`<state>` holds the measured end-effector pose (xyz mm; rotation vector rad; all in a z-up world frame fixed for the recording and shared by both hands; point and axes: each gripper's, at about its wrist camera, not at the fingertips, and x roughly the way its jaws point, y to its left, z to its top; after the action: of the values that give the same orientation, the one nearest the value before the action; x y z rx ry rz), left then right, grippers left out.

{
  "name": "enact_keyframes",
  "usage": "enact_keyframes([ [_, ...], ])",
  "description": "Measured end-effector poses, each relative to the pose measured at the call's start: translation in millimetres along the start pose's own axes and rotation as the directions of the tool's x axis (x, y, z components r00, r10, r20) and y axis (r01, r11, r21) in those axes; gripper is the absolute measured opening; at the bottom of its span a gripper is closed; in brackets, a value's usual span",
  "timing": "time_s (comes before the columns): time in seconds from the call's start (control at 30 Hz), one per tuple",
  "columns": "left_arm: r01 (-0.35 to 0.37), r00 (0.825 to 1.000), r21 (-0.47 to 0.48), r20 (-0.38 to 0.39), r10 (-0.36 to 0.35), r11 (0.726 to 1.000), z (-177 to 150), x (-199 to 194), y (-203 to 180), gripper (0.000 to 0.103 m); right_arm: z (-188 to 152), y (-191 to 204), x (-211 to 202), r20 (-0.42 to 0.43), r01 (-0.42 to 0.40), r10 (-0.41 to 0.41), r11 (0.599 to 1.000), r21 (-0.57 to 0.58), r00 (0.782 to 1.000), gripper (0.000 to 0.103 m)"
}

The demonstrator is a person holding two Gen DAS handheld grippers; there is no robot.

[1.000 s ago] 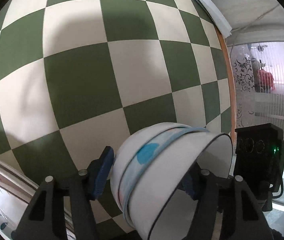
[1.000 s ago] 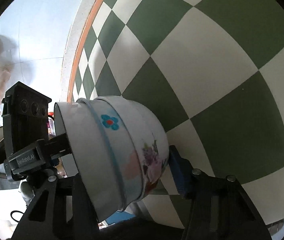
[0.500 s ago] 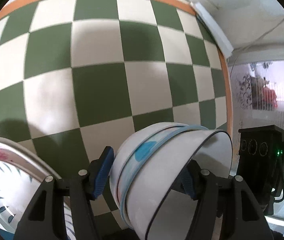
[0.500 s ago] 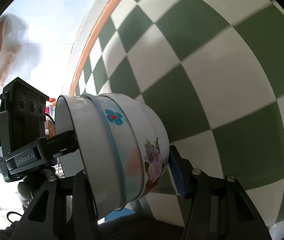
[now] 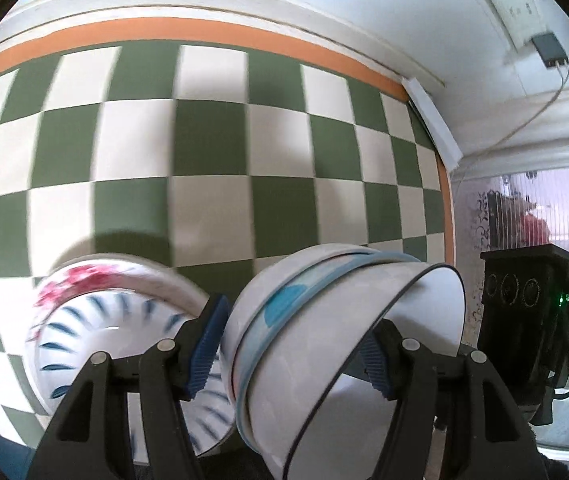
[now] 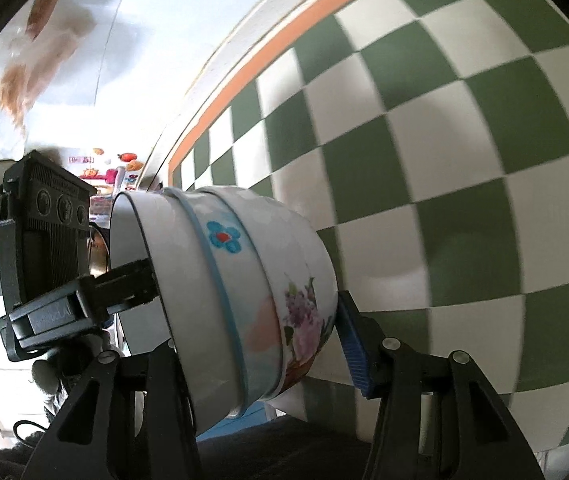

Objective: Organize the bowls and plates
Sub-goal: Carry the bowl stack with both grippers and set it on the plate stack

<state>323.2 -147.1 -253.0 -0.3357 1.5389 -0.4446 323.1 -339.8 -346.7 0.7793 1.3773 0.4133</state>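
Bowls carried over the counter toward stacking

A plate (image 5: 96, 320) lies on the checked counter (image 5: 212, 152); beside it the left gripper (image 5: 290, 354) and right gripper (image 6: 256, 344) clamp nested bowls (image 5: 324, 340), tilted in mid-air. Next, likely: level and lower them.

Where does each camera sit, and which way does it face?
Left wrist: on the left gripper, looking down its fingers at the checkered table and patterned plates; the other gripper's body shows right.
Right wrist: on the right gripper, facing the table and wall; the other gripper's body shows left.
Shared: the stacked bowls, held by both grippers.
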Motion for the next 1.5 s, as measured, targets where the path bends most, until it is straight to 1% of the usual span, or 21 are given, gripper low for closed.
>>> enact_keyframes([
  [0.17, -0.008, 1.0, -0.04, 0.025, 0.009, 0.999, -11.1, -20.4, 35.8, 0.06, -8.9, 29.3, 30.4, -0.031, -0.003, 0.002, 0.999, -0.036, 1.0, 0.053],
  [0.43, -0.017, 0.999, -0.122, 0.031, 0.021, 0.992, -29.1, -32.1, 91.6, 0.06, -28.7, 62.3, 82.6, -0.1, 0.0, -0.008, 0.996, -0.085, 0.995, 0.053],
  [0.57, -0.019, 0.999, -0.147, 0.027, 0.023, 0.989, -34.6, -30.9, 112.9, 0.06, -37.7, 65.4, 97.6, -0.127, 0.002, -0.015, 0.995, -0.103, 0.992, 0.053],
  [0.73, -0.01, 1.0, -0.178, 0.012, 0.013, 0.984, -38.1, -22.8, 131.9, 0.06, -41.3, 68.9, 122.7, -0.159, 0.02, -0.039, 0.993, -0.117, 0.987, 0.053],
  [0.83, -0.012, 1.0, -0.193, 0.003, 0.013, 0.981, -39.1, -17.9, 136.7, 0.06, -42.3, 66.8, 132.3, -0.172, 0.033, -0.053, 0.993, -0.117, 0.984, 0.053],
  [1.1, -0.026, 1.0, -0.174, -0.001, 0.027, 0.984, -38.9, -17.2, 134.7, 0.06, -41.6, 64.1, 132.1, -0.18, 0.031, -0.049, 0.995, -0.099, 0.983, 0.053],
  [1.3, -0.052, 0.999, -0.148, -0.006, 0.052, 0.988, -41.1, -15.5, 130.2, 0.06, -43.4, 62.1, 131.4, -0.186, 0.045, -0.057, 0.997, -0.069, 0.981, 0.054],
  [1.4, -0.059, 0.998, -0.136, 0.003, 0.06, 0.989, -42.1, -20.0, 128.2, 0.06, -46.3, 63.5, 128.7, -0.18, 0.073, -0.086, 0.994, -0.077, 0.98, 0.055],
  [1.5, -0.083, 0.996, -0.117, 0.031, 0.087, 0.99, -43.5, -28.8, 123.5, 0.06, -49.5, 69.5, 124.8, -0.167, 0.11, -0.126, 0.988, -0.105, 0.978, 0.055],
])
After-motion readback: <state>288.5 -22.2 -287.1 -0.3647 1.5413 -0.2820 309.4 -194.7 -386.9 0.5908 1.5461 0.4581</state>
